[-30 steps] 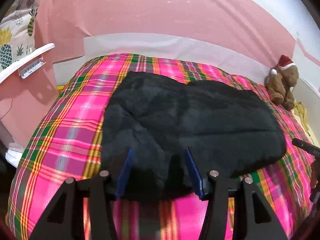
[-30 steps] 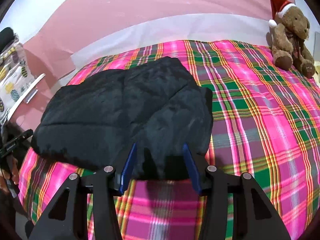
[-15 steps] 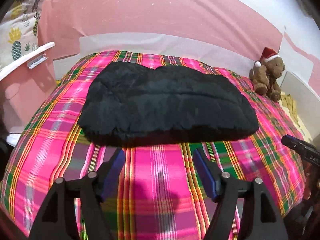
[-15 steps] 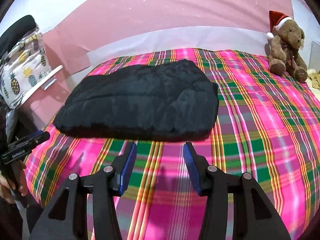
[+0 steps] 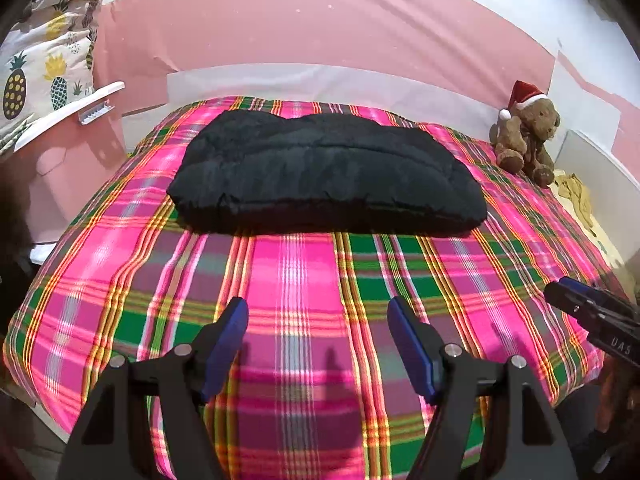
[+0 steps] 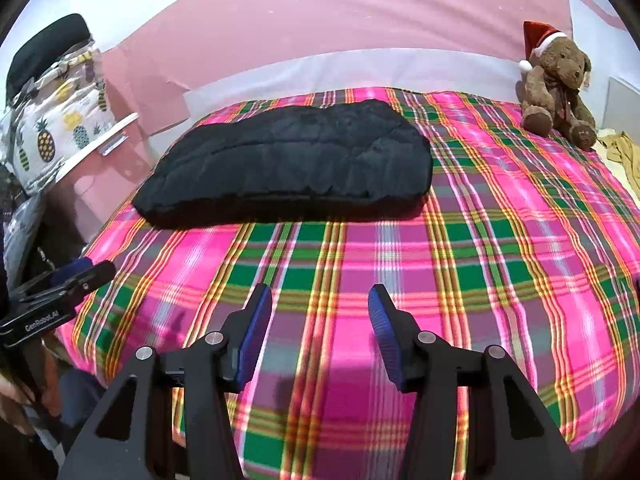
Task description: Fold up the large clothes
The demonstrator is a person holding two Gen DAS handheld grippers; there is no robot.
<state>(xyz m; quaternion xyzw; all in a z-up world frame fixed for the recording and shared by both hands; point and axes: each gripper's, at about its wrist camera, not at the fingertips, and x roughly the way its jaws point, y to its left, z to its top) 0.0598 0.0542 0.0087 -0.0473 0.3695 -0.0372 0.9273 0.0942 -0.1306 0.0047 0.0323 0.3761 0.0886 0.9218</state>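
The folded black quilted jacket (image 5: 324, 172) lies on the far half of the plaid-covered bed (image 5: 304, 292), its long axis running side to side across the bed, its long folded edge toward the cameras. Being puffy, it could spring open or slump if left unpressed. The left gripper (image 5: 318, 338) has just opened its jaws; nothing sits between them. The right gripper (image 6: 316, 328) is likewise apart and empty.

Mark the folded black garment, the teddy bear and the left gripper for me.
Folded black garment (image 5: 326, 176), left wrist view, middle of its top surface.
Teddy bear (image 6: 560, 80), right wrist view, on its chest.
Left gripper (image 5: 318, 340), left wrist view, midway between its open blue fingertips, nothing between them.
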